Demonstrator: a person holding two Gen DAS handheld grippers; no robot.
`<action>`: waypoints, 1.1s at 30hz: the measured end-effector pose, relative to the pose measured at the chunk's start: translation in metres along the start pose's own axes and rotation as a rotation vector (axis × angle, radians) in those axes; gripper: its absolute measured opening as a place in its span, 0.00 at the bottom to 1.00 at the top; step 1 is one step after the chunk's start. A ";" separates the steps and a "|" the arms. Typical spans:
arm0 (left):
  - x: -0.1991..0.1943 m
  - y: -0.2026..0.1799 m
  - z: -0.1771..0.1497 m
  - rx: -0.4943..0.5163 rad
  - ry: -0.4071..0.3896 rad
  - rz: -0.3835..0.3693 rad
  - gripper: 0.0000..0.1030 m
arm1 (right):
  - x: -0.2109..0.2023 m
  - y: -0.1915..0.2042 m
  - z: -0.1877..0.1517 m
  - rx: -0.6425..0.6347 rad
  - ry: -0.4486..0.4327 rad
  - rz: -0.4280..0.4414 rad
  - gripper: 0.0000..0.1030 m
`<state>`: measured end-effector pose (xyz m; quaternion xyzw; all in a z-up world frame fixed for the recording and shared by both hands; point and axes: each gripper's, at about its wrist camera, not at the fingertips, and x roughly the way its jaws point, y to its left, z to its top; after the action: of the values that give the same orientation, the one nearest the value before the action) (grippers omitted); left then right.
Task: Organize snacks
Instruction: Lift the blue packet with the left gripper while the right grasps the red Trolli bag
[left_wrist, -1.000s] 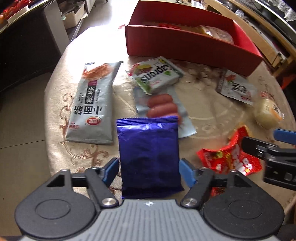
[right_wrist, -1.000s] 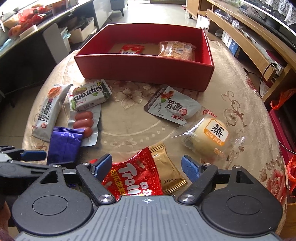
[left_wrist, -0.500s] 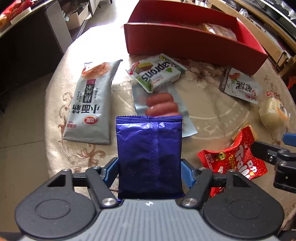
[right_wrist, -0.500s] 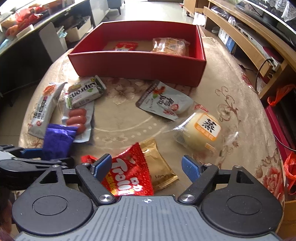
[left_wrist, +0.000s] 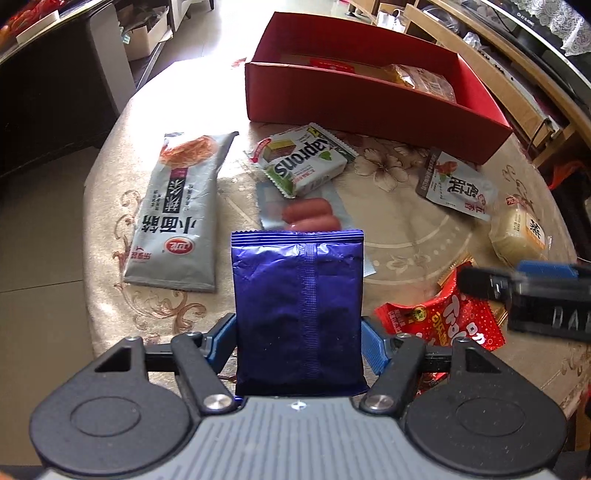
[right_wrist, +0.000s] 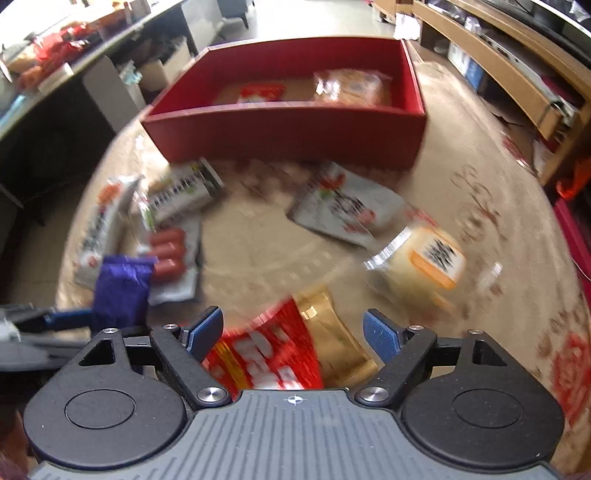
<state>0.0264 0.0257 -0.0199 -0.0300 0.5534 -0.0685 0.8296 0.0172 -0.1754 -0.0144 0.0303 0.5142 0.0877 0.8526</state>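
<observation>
My left gripper (left_wrist: 297, 336) is shut on a shiny blue snack packet (left_wrist: 297, 295), its pads pressing both side edges near the bottom; the packet stands upright over the table's near edge. The packet (right_wrist: 122, 291) also shows at the left of the blurred right wrist view. My right gripper (right_wrist: 293, 326) is open, hovering over a red Trolli packet (right_wrist: 258, 354) and a gold packet (right_wrist: 332, 339) without touching either. The red box (left_wrist: 369, 107) stands at the far side with a few packets inside.
On the round cloth-covered table (left_wrist: 406, 236) lie a long grey noodle packet (left_wrist: 177, 210), a Kaprons wafer pack (left_wrist: 303, 162), packed sausages (left_wrist: 310, 218), a grey pouch (left_wrist: 458, 188) and a wrapped bun (left_wrist: 521, 232). The table's edge drops off at the left.
My left jaws closed onto the blue packet, which now stands a little higher in the view. The right wrist view tilted slightly and turned blurry; its jaws stayed wide.
</observation>
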 end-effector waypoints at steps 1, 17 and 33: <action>0.001 0.002 0.000 -0.002 0.003 0.002 0.63 | 0.001 0.001 0.003 0.008 0.004 0.009 0.85; 0.000 0.033 0.000 -0.080 0.007 -0.026 0.63 | 0.014 0.003 -0.034 0.367 0.156 0.092 0.85; 0.001 0.025 -0.001 0.003 0.017 -0.034 0.63 | 0.045 0.065 -0.016 -0.079 0.210 -0.213 0.62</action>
<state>0.0278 0.0507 -0.0244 -0.0377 0.5599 -0.0838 0.8235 0.0155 -0.1044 -0.0520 -0.0673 0.5968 0.0197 0.7993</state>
